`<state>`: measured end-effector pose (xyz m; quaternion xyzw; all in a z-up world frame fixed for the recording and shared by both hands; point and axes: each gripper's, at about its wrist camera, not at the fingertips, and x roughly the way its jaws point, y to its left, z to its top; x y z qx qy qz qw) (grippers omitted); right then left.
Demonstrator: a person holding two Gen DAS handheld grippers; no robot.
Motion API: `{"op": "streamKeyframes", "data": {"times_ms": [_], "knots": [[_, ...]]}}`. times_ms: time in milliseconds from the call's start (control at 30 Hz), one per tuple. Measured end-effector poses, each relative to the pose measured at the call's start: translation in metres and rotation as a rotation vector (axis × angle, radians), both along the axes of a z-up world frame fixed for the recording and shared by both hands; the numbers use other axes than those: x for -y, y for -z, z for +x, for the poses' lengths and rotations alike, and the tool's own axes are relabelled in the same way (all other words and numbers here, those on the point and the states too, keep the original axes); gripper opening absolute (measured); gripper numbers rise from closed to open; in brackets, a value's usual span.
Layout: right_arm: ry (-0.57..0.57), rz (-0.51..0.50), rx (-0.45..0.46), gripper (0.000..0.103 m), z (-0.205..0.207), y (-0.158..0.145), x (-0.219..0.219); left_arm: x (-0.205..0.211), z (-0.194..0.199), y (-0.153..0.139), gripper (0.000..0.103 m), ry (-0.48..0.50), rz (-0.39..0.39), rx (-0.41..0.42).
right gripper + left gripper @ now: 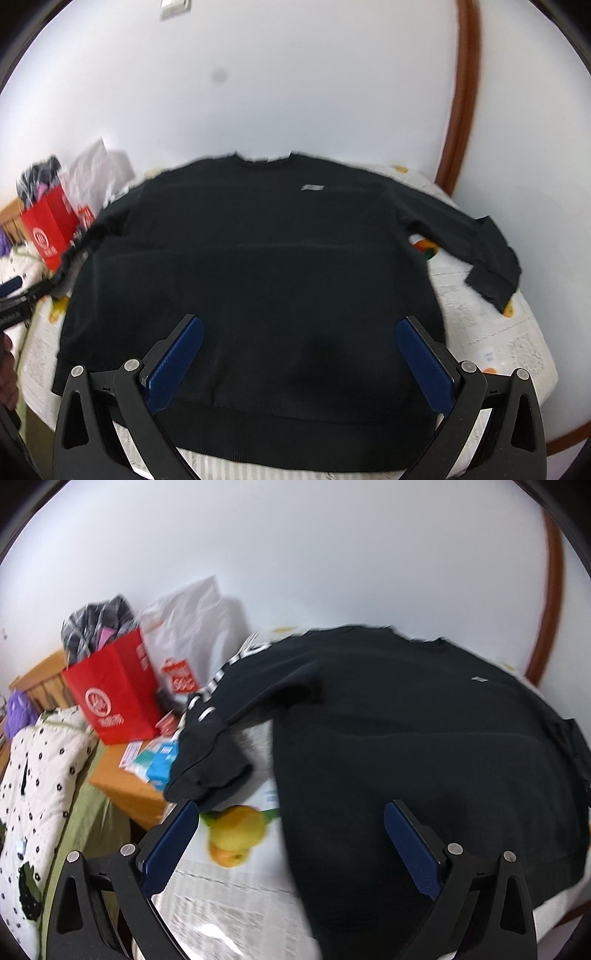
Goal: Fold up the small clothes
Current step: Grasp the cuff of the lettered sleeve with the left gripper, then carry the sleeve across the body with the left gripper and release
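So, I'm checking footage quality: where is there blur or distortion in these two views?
Left wrist view: motion blur smears the black sweatshirt and red bag; the fingers stay sharp. Right wrist view: milder blur, the sweatshirt edges are soft. Both show fisheye bending, curving the brown frame.

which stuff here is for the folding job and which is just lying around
For the job: black sweatshirt, left tool, right tool, both open.

Lying about: red bag, white plastic bag, blue packets, spotted quilt.
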<state>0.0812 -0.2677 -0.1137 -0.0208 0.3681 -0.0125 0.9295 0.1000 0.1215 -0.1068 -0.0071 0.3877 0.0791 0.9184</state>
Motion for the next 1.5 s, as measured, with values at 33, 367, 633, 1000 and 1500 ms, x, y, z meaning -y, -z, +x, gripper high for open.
{"op": "streamKeyframes", "data": {"times_ms": [33, 367, 633, 1000, 1500], "knots": [[-0.004, -0.006, -0.011, 0.103, 0.005, 0.004, -0.002, -0.008, 0.005, 0.006, 0.1, -0.019, 0.012, -0.014], [-0.059, -0.006, -0.12, 0.103, 0.055, 0.043, -0.031, -0.052, 0.044, 0.049, 0.091, -0.1, 0.14, -0.096], [-0.094, -0.018, -0.152, 0.103, 0.072, 0.055, -0.039, -0.046, 0.067, 0.05, 0.011, -0.142, 0.232, -0.104], [-0.06, 0.07, -0.091, 0.103, 0.075, 0.039, 0.021, 0.009, 0.094, -0.026, 0.011, -0.09, 0.167, 0.004], [0.089, 0.137, -0.024, 0.103, 0.048, 0.024, 0.131, 0.212, 0.168, -0.048, 0.011, 0.235, 0.147, 0.048]]}}
